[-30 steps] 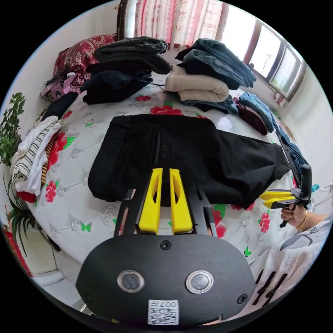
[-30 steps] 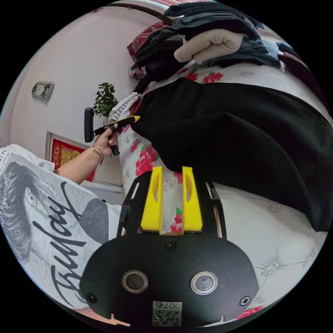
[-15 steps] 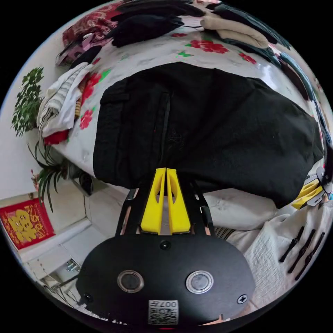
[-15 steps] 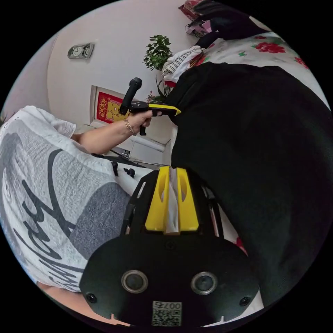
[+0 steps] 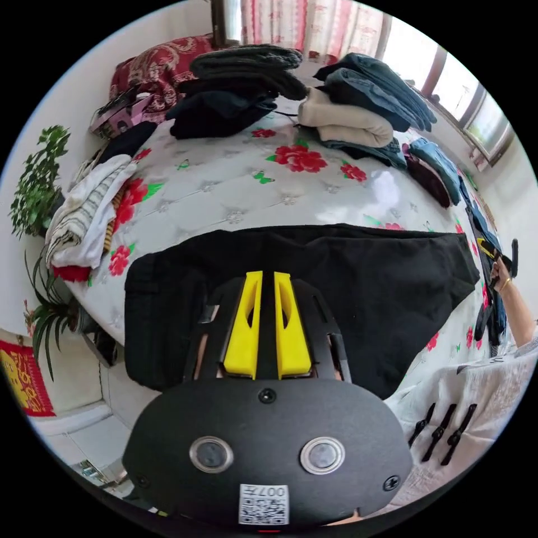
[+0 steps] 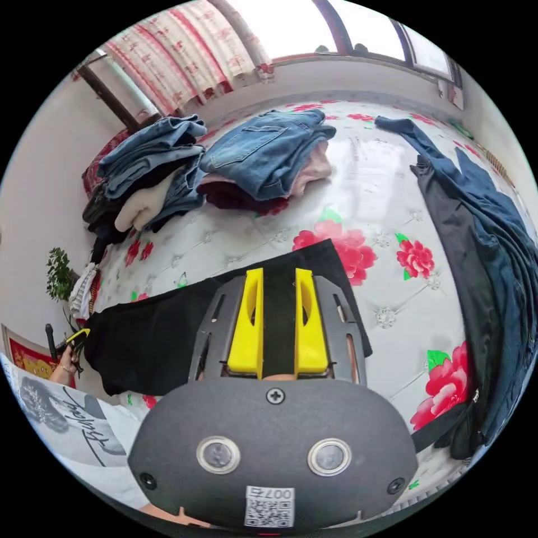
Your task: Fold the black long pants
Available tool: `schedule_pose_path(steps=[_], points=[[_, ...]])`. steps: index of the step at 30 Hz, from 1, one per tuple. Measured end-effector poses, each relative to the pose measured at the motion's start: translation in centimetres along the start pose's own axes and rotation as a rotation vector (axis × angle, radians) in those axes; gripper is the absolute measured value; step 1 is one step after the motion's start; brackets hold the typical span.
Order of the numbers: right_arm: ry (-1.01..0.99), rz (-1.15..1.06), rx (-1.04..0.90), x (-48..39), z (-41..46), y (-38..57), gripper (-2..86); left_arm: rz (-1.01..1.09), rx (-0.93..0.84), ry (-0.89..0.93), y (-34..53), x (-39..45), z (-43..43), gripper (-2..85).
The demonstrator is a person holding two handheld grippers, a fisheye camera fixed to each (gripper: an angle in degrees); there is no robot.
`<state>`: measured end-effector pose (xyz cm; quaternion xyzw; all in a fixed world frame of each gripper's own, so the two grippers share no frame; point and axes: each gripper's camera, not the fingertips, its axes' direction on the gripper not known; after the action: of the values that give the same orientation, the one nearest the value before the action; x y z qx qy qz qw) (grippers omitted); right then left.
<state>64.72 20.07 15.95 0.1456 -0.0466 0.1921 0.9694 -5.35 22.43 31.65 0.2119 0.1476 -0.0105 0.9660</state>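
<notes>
1. Left tongs (image 5: 267, 274) are seen above the near edge of the black long pants (image 5: 358, 274), with a narrow gap between the jaws; nothing is seen gripped, and black cloth shows through the gap.
2. Right tongs (image 6: 278, 272) are held over the other end of the black long pants (image 6: 162, 330), jaws parted with a wider gap and only black cloth seen behind it; whether the cloth is touched cannot be told.
3. The pants are laid out flat as a long band along the near edge of the bed (image 5: 224, 190), on a white quilted cover printed with red flowers.
4. Beyond the pants, stacks of folded clothing are seen at the far side of the bed: a dark pile (image 5: 235, 84), and a beige and blue pile (image 5: 358, 106).
5. A striped garment (image 5: 84, 218) is bunched at the bed's corner, just beside a potted plant (image 5: 36, 179).
6. In the right gripper view, folded jeans (image 6: 263, 151) are seen on the bed, and dark blue garments (image 6: 493, 246) are spread along its side.
7. A pink curtain (image 6: 185, 61) is hung at the window behind the bed.
</notes>
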Motion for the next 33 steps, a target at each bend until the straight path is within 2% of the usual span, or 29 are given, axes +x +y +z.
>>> schedule_pose_path(steps=[5, 9, 11, 14, 17, 19, 20, 22, 25, 28, 30, 33], points=[[-0.049, 0.056, -0.133, 0.7, 6.4, -1.0, 1.3, 0.104, -0.118, -0.084, -3.3, 3.5, 3.9, -0.1], [0.02, -0.012, -0.054, -1.6, 2.2, -0.7, 0.1, 0.059, -0.107, -0.106, -3.1, 2.7, 3.4, -0.8], [0.091, -0.102, 0.035, -3.3, -1.2, -0.8, -0.1, 0.048, -0.078, -0.117, -2.7, 2.2, 2.6, -0.9], [0.233, -0.153, 0.044, -4.7, -2.8, -3.0, -0.2, 0.04, -0.052, -0.146, -2.8, 1.6, 2.8, -0.9], [0.284, -0.098, -0.04, -3.1, 1.9, -5.5, -0.1, 0.011, -0.072, -0.155, -4.5, 1.3, 5.6, -1.0], [0.283, -0.041, -0.266, -0.9, 8.7, -6.2, -0.1, -0.012, -0.15, -0.192, -5.5, 1.2, 8.4, -1.0], [0.289, -0.037, -0.247, -0.8, 8.8, -6.0, 0.0, 0.039, -0.088, -0.25, -5.5, 1.7, 8.3, -1.0], [0.245, 0.038, -0.098, -0.6, 5.5, -5.1, 0.1, 0.055, -0.085, -0.287, -5.4, 1.7, 8.5, -0.9], [0.166, -0.024, 0.081, -2.3, 0.0, -1.9, 0.3, 0.024, -0.097, -0.244, -5.0, -0.4, 7.4, -0.9], [0.001, -0.083, 0.117, -4.7, -3.8, 3.4, 0.3, 0.015, 0.004, -0.151, -3.5, -2.3, 3.2, -0.7], [-0.127, -0.119, 0.095, -6.5, -4.6, 7.3, 0.3, 0.119, 0.066, -0.054, -1.6, -1.9, -0.3, -0.2], [-0.27, -0.16, -0.017, -9.9, -3.2, 13.8, 0.3, 0.325, 0.049, 0.073, 1.4, 0.6, -2.6, 2.8]])
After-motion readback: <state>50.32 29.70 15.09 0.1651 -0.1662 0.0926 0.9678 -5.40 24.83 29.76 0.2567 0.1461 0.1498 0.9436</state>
